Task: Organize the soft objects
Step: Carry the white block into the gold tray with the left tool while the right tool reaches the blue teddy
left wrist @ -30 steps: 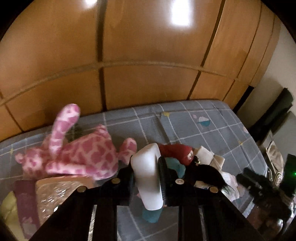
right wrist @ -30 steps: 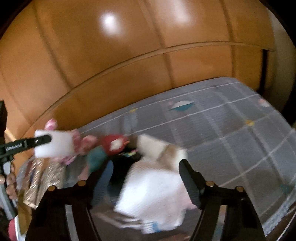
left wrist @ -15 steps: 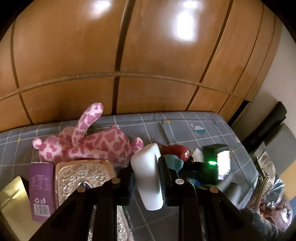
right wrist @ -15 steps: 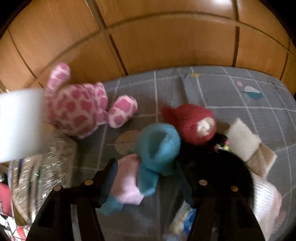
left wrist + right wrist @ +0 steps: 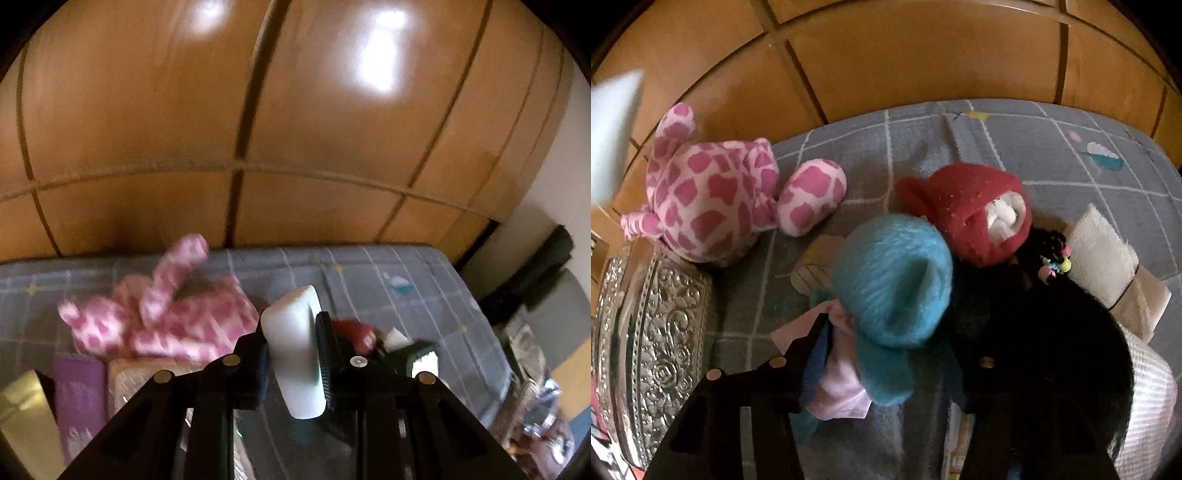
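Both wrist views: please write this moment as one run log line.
left tongs: shut on white sponge | right tongs: open around blue sock roll

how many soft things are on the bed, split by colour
Pink: 2, the spotted plush and a pale cloth
Blue: 1, the fuzzy sock ball
Red: 1, the sock ball
White or cream: 2, a folded towel and a knit cloth
Black: 1, a hairy clump
Total: 7, not counting the white block in the left gripper

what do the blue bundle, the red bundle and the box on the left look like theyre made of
Blue bundle: fuzzy knit yarn, matte, fibres standing out.
Red bundle: finer knit, probably wool or fleece, matte, with a white lining showing.
Box: looks like embossed silver metal, shiny with raised scrollwork; could be foil-covered.
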Tool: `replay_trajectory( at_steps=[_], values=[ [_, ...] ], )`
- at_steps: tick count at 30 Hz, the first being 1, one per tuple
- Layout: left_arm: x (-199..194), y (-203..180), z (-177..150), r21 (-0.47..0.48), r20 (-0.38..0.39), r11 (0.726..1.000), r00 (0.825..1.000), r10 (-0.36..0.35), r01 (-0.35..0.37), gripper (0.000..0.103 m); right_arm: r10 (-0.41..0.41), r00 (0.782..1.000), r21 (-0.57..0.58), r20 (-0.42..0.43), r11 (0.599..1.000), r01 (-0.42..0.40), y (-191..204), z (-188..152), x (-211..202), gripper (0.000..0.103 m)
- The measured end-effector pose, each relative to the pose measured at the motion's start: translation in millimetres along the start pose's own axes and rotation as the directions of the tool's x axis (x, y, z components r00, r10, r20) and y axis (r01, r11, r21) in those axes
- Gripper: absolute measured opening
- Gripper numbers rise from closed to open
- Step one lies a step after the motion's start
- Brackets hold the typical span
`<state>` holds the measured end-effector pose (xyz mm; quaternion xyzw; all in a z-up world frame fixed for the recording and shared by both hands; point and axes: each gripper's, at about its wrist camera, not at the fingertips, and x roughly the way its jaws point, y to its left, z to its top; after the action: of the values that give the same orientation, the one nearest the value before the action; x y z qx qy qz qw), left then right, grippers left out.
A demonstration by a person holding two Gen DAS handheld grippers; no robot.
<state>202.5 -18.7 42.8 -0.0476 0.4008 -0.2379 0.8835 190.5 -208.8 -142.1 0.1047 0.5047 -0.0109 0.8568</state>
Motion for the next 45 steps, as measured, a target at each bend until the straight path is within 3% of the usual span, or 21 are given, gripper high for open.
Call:
replay_trajectory(
  at_steps=[7,13,20,27,32,34,36,40,42,45],
  values=[
    [-30,45,28,-0.082,0.099,0.987,0.984,0.148,-0.14,0.023,-0.012,0.999,-0.04,0.036,0.999,0.014,5,-3,2,0.056],
    [-76,122,22,-0.235,0.124,0.938,0.949,0.289,-0.255,0.023,-0.011,0.999,-0.041,0.044,0.999,0.013,4,-7,-1,0.056],
    [-135,193,-42,-0.344,0.101,0.864,0.9,0.424,-0.368,0.023,-0.032,0.997,-0.086,0.068,0.996,0.038,11,-15,-4,0.056],
    [-137,257,-121,-0.467,-0.022,0.776,0.883,0.468,-0.423,0.024,-0.075,0.994,-0.104,0.076,0.991,0.083,18,-17,-6,0.056],
    [-129,281,-157,-0.544,-0.061,0.73,0.888,0.456,-0.412,0.04,-0.108,0.991,-0.104,0.075,0.988,0.115,26,-18,-9,0.054],
    [-131,285,-167,-0.563,-0.061,0.72,0.889,0.454,-0.407,0.06,-0.116,0.99,-0.1,0.074,0.987,0.123,28,-17,-9,0.054],
    [-137,284,-172,-0.565,-0.062,0.709,0.878,0.474,-0.422,0.07,-0.122,0.99,-0.097,0.075,0.987,0.129,32,-17,-9,0.052],
    [-159,277,-187,-0.566,-0.046,0.685,0.847,0.529,-0.459,0.07,-0.138,0.987,-0.093,0.08,0.985,0.145,35,-17,-10,0.051],
    [-168,271,-195,-0.561,-0.038,0.692,0.848,0.528,-0.455,0.07,-0.143,0.986,-0.092,0.082,0.984,0.15,37,-18,-11,0.05],
    [-177,248,-208,-0.511,-0.028,0.712,0.837,0.547,-0.482,0.074,-0.149,0.986,-0.091,0.081,0.984,0.156,40,-19,-14,0.049]
  ],
)
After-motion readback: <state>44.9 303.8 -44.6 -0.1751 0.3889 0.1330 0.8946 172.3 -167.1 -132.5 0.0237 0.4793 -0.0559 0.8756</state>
